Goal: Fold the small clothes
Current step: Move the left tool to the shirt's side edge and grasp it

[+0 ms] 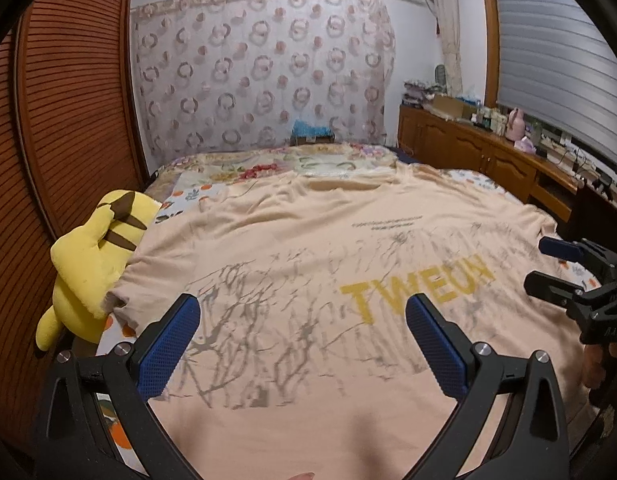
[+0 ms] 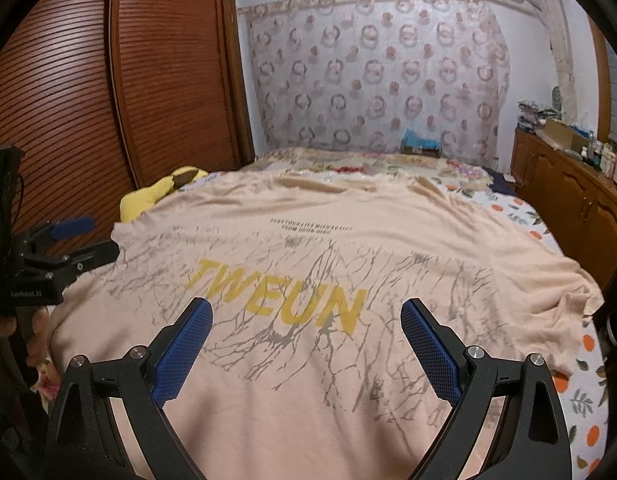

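Observation:
A peach T-shirt (image 1: 292, 248) with grey branch print and yellow letters lies spread flat on the bed, collar at the far end; it also shows in the right wrist view (image 2: 348, 240). My left gripper (image 1: 302, 312) is open and empty above the shirt's near left part. My right gripper (image 2: 306, 316) is open and empty above the shirt's near middle. The right gripper also shows at the right edge of the left wrist view (image 1: 548, 268), and the left gripper at the left edge of the right wrist view (image 2: 92, 240), both open.
A yellow plush toy (image 1: 92, 264) lies at the bed's left edge, touching the shirt's left sleeve. A floral bedsheet (image 2: 588, 344) lies under the shirt. A wooden slatted wardrobe (image 2: 88, 100) stands on the left, a wooden cabinet (image 1: 488, 152) with small items on the right.

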### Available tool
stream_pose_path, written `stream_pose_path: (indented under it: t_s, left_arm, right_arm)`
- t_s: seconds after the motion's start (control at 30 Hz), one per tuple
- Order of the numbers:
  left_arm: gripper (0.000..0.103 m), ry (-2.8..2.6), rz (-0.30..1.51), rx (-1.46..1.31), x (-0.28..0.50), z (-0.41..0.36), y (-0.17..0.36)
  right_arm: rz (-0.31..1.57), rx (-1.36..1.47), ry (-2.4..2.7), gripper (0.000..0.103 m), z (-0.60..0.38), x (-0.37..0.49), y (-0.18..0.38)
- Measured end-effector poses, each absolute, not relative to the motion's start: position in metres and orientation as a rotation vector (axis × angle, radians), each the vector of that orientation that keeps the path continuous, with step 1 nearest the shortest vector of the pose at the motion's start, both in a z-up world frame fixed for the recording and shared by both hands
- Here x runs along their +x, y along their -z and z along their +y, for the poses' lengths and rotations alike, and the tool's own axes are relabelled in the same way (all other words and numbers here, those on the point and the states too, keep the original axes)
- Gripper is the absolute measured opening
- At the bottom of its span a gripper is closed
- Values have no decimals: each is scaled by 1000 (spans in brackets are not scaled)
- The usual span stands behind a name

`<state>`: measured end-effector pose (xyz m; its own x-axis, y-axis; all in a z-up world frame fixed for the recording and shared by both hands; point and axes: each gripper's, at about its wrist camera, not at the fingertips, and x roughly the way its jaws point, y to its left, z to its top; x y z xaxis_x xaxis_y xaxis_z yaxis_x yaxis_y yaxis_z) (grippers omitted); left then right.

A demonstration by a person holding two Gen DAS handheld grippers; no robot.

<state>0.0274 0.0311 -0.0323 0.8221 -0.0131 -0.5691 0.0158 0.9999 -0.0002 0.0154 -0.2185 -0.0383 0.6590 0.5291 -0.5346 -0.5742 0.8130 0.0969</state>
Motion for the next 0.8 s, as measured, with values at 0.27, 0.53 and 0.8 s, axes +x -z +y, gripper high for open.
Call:
stream_pose_path:
  t_s: [0.27, 0.53, 0.8]
  left_arm:
    - [103, -1, 628, 6, 37, 72, 33]
    - [103, -52, 662, 12, 58, 125, 28]
    - [82, -85, 754, -86, 89, 176, 46]
  right_arm:
    - [636, -86, -641, 96, -212, 29, 32]
    - [683, -108, -658, 96, -208, 32, 32]
    - [690, -97, -669, 96, -204, 32, 35]
